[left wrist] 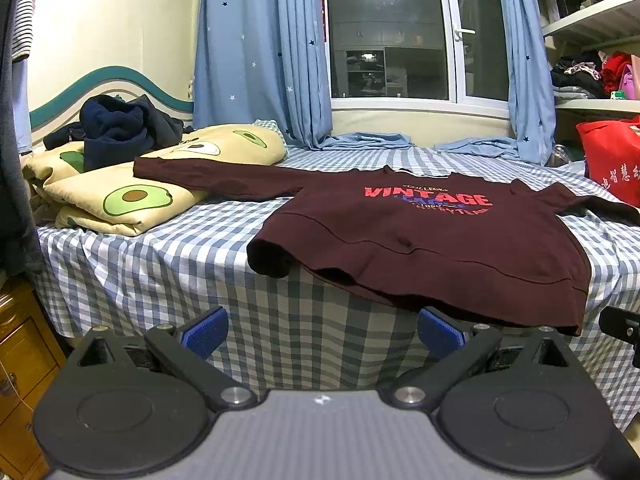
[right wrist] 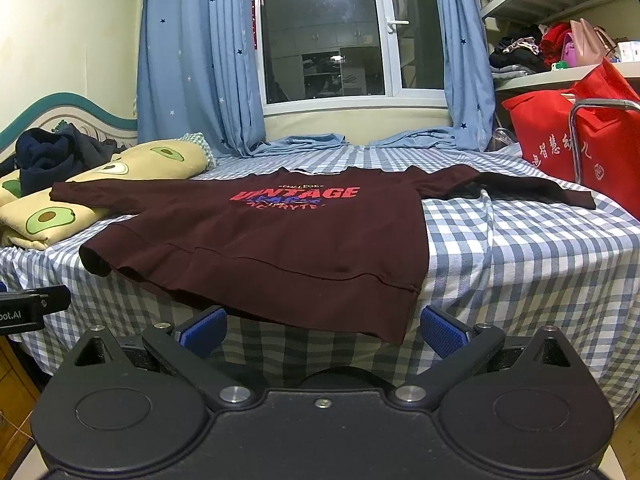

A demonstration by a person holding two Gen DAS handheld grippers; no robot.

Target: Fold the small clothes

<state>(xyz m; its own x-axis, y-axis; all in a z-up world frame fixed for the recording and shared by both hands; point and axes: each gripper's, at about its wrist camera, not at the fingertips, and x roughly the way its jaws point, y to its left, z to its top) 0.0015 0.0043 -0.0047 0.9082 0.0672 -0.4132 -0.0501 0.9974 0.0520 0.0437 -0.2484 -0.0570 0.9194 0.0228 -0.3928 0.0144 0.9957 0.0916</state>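
A maroon sweatshirt (left wrist: 420, 236) with red "VINTAGE" lettering lies spread flat, front up, on the checked bed (left wrist: 168, 256), sleeves stretched out to both sides and its hem hanging over the near edge. In the right wrist view the same sweatshirt (right wrist: 280, 236) fills the middle. My left gripper (left wrist: 322, 332) hangs open in front of the bed's edge, below the hem's left part, with nothing between its blue pads (left wrist: 206, 332). My right gripper (right wrist: 322, 332) is open too, just under the hem's right corner, holding nothing.
A folded avocado-print quilt (left wrist: 120, 184) with dark clothes (left wrist: 120, 128) piled on it lies at the bed's left; the sweatshirt's left sleeve rests on it. A red bag (right wrist: 580, 148) and a metal frame (right wrist: 576, 140) stand at the right. A wooden cabinet (left wrist: 20, 360) is low left.
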